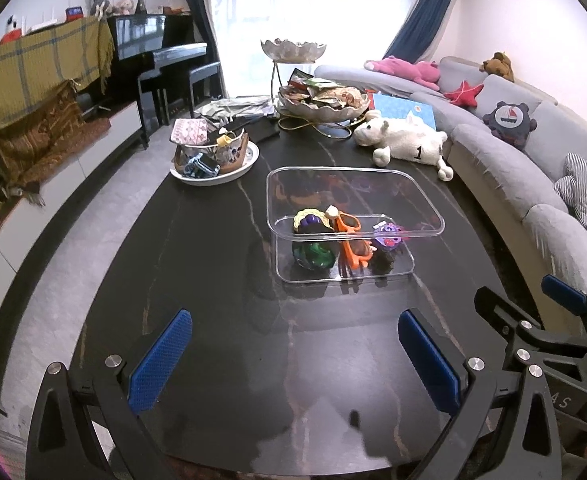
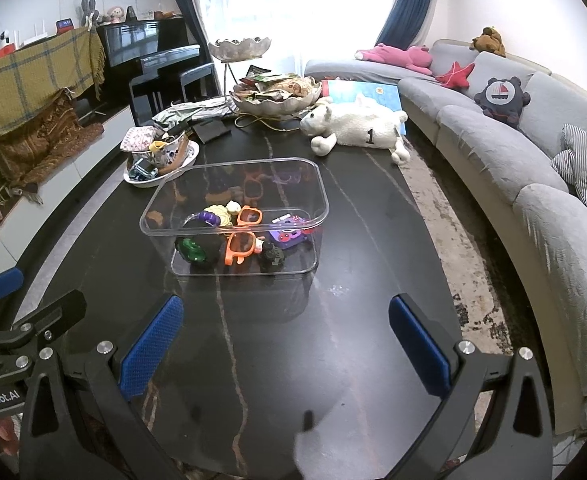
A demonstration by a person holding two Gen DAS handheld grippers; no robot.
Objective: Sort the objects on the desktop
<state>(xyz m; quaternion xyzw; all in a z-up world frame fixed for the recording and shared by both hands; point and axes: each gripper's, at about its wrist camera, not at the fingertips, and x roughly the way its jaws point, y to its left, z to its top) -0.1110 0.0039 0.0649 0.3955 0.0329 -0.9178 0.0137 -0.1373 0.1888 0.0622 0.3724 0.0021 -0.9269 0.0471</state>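
Observation:
A clear plastic bin [image 1: 429,204] [image 2: 317,184] stands on the dark marble table [image 1: 221,264] [image 2: 365,264]. Inside lie orange sunglasses [image 1: 351,240] [image 2: 242,240], a green and black toy [image 1: 314,256] [image 2: 193,251], a purple toy [image 1: 387,236] [image 2: 287,234], a yellow and purple toy [image 1: 311,220] [image 2: 215,215] and a small dark toy [image 2: 272,255]. My left gripper [image 1: 295,360] is open and empty, over the table short of the bin. My right gripper [image 2: 285,344] is open and empty, also short of the bin. Each gripper shows at the edge of the other's view.
A white plate [image 1: 249,160] [image 2: 191,156] with a cup and clutter stands at the back left. A tiered snack bowl stand [image 1: 321,104] [image 2: 277,96] and a white plush sheep [image 1: 405,140] [image 2: 357,126] are at the far end. A grey sofa [image 1: 513,168] [image 2: 513,168] curves along the right.

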